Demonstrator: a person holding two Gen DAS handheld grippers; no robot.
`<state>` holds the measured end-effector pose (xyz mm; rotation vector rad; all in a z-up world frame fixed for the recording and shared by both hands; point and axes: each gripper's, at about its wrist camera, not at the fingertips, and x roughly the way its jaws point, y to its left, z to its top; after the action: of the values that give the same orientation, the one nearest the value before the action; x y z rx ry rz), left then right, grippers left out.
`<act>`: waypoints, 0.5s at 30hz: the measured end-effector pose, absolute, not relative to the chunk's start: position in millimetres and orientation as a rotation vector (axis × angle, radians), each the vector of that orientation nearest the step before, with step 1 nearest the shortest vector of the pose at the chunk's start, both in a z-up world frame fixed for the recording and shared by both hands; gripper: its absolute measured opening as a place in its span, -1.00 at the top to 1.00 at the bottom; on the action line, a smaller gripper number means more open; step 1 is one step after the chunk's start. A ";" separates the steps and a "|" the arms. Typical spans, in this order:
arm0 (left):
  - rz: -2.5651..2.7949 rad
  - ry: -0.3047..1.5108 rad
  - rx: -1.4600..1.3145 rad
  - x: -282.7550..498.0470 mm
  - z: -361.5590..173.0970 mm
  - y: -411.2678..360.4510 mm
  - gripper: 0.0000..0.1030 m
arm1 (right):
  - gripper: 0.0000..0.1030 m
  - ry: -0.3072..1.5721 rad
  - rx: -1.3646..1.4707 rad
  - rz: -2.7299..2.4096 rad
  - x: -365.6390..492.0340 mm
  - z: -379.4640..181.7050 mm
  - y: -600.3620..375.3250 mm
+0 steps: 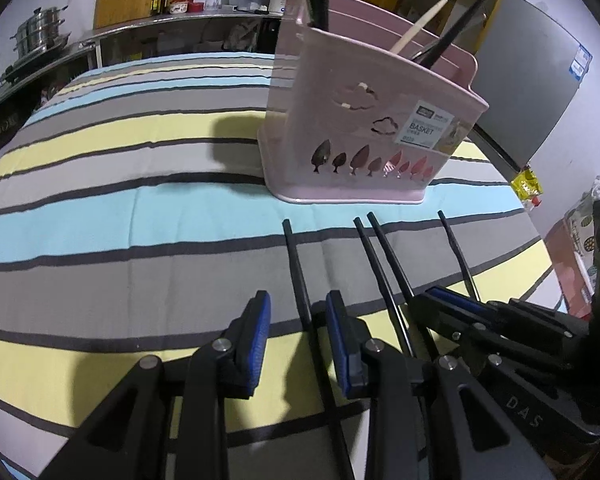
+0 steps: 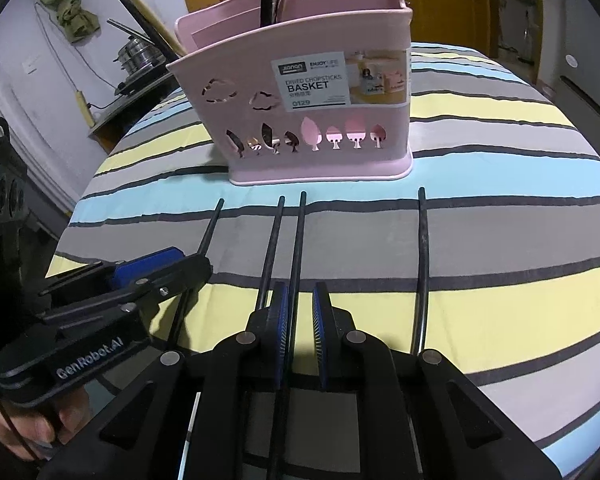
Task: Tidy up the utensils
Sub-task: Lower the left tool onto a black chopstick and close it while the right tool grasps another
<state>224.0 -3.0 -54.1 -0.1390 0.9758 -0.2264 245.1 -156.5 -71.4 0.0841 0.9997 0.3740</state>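
Four black chopsticks (image 2: pixel 421 264) lie side by side on the striped cloth (image 2: pixel 500 312) of the worktop, tips pointing at the pink chopsticks basket (image 2: pixel 300 120). Right gripper (image 2: pixel 300 334) has its fingers narrow, with one chopstick (image 2: pixel 298 248) in the gap; I cannot tell if they squeeze it. Left gripper (image 1: pixel 298 340) has its fingers part open around the far-left chopstick (image 1: pixel 296 268), not pinching. Bare cloth stays free between the tips and the basket, which stands near the far edge.
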 end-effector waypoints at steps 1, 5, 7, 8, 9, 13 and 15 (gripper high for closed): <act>-0.220 0.975 -0.125 224.5 -54.1 -4.3 0.50 | 0.76 1.001 0.076 0.373 247.8 -71.4 -154.6; -0.200 0.978 -0.093 225.6 -53.4 -2.7 0.80 | 0.76 1.004 0.068 0.370 254.3 -71.7 -151.7; -0.202 0.984 -0.106 225.8 -53.2 2.9 0.81 | 0.76 1.009 0.075 0.368 258.8 -71.6 -152.5; -0.203 0.987 -0.114 226.3 -53.3 5.8 0.81 | 0.76 1.011 0.076 0.367 260.6 -71.7 -152.8; -0.203 0.989 -0.116 226.5 -53.2 7.2 0.81 | 0.76 1.016 0.075 0.366 263.0 -71.6 -152.0; -0.203 0.998 -0.126 228.7 -54.1 9.2 0.81 | 0.76 1.035 0.039 0.359 271.5 -70.5 -144.7; -0.200 1.003 -0.134 229.4 -54.5 10.3 0.81 | 0.76 1.038 0.019 0.355 274.1 -70.7 -140.8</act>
<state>229.4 10.3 -54.5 -0.1341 1.0031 -0.2001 274.1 -140.8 -70.7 0.0185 1.0383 0.3554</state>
